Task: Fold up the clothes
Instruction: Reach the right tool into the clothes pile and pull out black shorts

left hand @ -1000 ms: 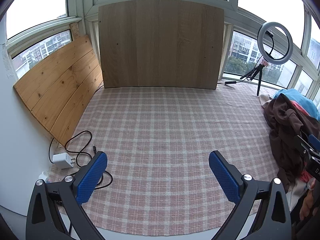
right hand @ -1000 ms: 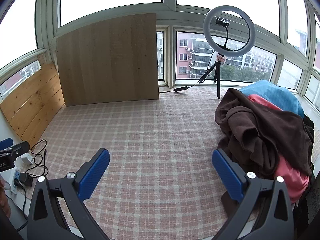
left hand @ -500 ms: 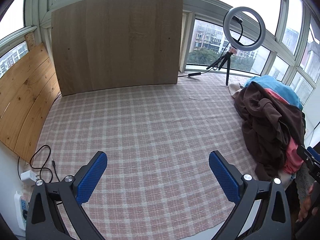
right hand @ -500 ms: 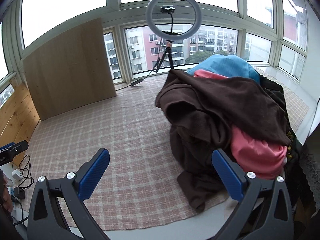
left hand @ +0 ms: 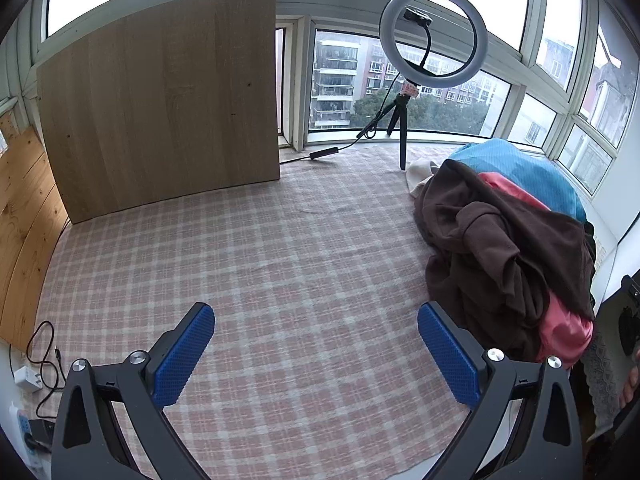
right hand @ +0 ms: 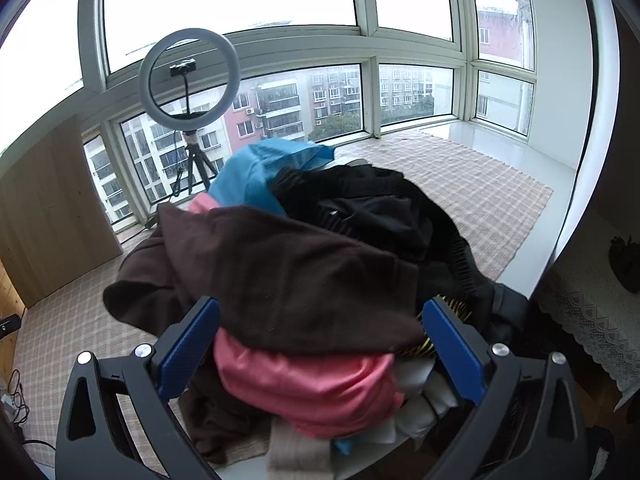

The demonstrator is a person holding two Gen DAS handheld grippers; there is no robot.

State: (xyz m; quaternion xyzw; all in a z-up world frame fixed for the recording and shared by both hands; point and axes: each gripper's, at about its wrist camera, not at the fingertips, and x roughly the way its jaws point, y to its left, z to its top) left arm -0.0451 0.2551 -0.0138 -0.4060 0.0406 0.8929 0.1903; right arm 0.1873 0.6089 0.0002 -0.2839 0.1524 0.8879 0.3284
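Observation:
A heap of clothes lies at the right end of the plaid cloth (left hand: 280,264). A dark brown garment (left hand: 496,252) is on top, over a pink one (left hand: 564,328) and a blue one (left hand: 524,168). My left gripper (left hand: 316,354) is open and empty over the bare cloth, left of the heap. My right gripper (right hand: 320,352) is open, close in front of the heap, its blue pads on either side of the brown garment (right hand: 288,272) and the pink one (right hand: 304,384). A black garment (right hand: 372,208) and the blue one (right hand: 256,176) lie behind.
A ring light on a tripod (left hand: 432,36) stands at the window behind the heap. A wooden board (left hand: 160,104) leans at the back, wood planks (left hand: 24,216) on the left. Cables and a power strip (left hand: 36,376) lie at the cloth's left edge.
Both grippers have swung to the right. The clothes heap now fills the right wrist view and sits much closer to the right gripper. Both stay open.

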